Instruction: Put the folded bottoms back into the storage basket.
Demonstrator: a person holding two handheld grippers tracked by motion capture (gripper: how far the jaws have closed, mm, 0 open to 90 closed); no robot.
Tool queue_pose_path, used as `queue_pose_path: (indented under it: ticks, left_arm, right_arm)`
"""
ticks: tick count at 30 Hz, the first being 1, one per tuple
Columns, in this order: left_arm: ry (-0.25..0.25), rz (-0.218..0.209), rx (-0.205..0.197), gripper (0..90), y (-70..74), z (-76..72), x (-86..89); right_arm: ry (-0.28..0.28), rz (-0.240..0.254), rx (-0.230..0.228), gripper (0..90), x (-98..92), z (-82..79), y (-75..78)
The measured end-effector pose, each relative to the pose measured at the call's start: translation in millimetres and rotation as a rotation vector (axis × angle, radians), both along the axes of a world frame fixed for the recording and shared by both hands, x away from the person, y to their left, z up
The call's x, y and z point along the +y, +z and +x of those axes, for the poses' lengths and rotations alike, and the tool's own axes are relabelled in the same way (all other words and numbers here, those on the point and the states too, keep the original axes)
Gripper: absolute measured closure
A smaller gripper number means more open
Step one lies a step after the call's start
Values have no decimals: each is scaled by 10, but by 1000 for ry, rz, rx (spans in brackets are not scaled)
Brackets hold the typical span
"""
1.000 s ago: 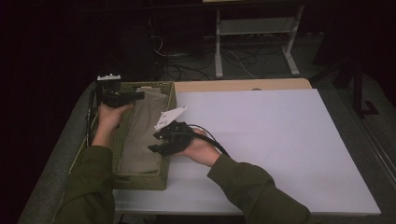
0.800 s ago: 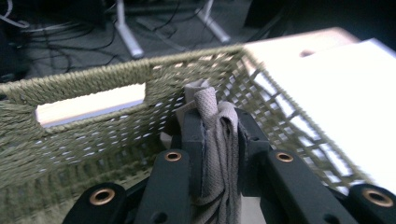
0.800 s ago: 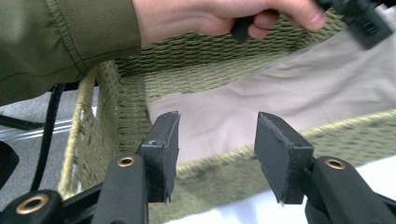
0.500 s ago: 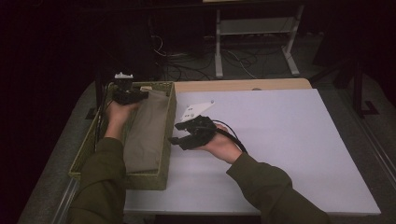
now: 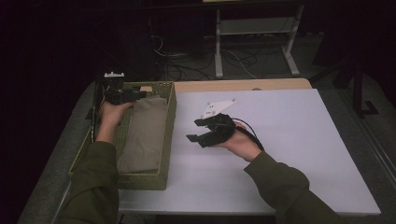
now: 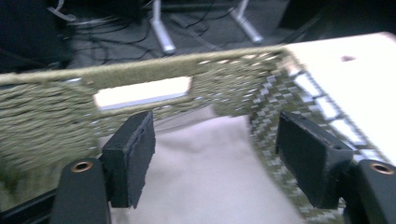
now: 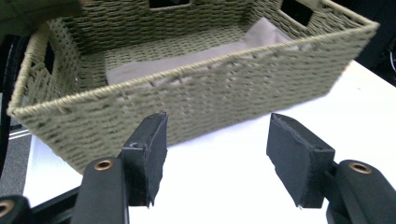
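Letting go cleanly looks like the job now: the folded beige cloth (image 5: 142,135) lies flat inside the woven basket (image 5: 167,140), along its right-hand side, and both tools are free of it. The left gripper (image 5: 122,94) hangs over the far end of the basket, its jaws having just been opening; in the left gripper view they stand apart with the cloth beneath them but not pinched. I'd say the hand should lift straight up from here, so a pad does not drag a fold out of place or catch the far wall with its handle slot (image 6: 142,92).

The right gripper (image 5: 201,130) is outside the basket, just to its right over the white tabletop (image 5: 289,140), with jaws also parted after widening and nothing between them. It faces the basket's long wall.

The basket is rectangular, of olive-green twisted cord woven tightly, rough and ribbed, with cut-out handles in its end walls. The cloth seems a soft, matte fabric, smooth with shallow creases. The gripper pads (image 7: 152,154) are black, blocky and slightly frayed at the edges.
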State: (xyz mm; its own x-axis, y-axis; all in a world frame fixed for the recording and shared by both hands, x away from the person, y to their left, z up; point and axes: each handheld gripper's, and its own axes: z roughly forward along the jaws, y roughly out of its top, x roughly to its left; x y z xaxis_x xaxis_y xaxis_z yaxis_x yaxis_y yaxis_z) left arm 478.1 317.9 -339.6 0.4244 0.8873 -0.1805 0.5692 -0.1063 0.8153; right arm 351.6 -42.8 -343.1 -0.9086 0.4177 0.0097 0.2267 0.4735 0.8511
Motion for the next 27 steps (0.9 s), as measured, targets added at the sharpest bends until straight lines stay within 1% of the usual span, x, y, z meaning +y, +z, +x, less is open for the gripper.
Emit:
queue_pose_path:
  ticks: [2,3,4,6,9,11,13,15,17,19,21,23,24,25,27]
  left_arm:
    - [-28,-32,-24,258,50,-88,-34]
    - [-41,-34,-34,256,72,-136,-58]
    - [-56,-35,-35,243,97,-182,-88]
    - [-99,-34,-36,225,143,-291,-166]
    - [-141,-19,-52,187,188,-442,-274]
    - [-163,-16,-64,168,206,-556,-354]
    - [-180,-19,-75,145,208,-673,-433]
    - [-202,-16,-82,140,196,-785,-509]
    - [-229,-21,-83,138,169,-884,-574]
    - [-247,-19,-88,138,139,-972,-638]
    - [-270,-17,-89,138,113,-1051,-701]
    - [-288,-27,-90,138,93,-1118,-754]
    - [-297,-25,-86,136,89,-1142,-783]
    - [-307,-13,-83,127,93,-1175,-814]
    - [-317,-18,-91,118,101,-1241,-853]
  right_arm:
    - [-10,4,6,365,-80,21,0]
    - [-16,6,4,362,-119,28,0]
    - [-21,9,5,357,-159,33,0]
    - [-26,13,3,343,-240,35,-4]
    - [-39,12,3,327,-366,23,-17]
    - [-50,13,12,322,-454,11,-29]
    - [-54,13,17,303,-539,-7,-45]
    - [-59,8,21,287,-620,-34,-63]
    - [-66,3,19,267,-706,-70,-81]
    - [-63,14,22,246,-796,-101,-108]
    - [-60,36,31,225,-886,-126,-143]
    - [-69,37,23,211,-963,-155,-176]
    - [-74,37,24,206,-998,-163,-192]
    - [-82,35,25,196,-1029,-171,-206]
    - [-91,36,18,175,-1092,-190,-233]
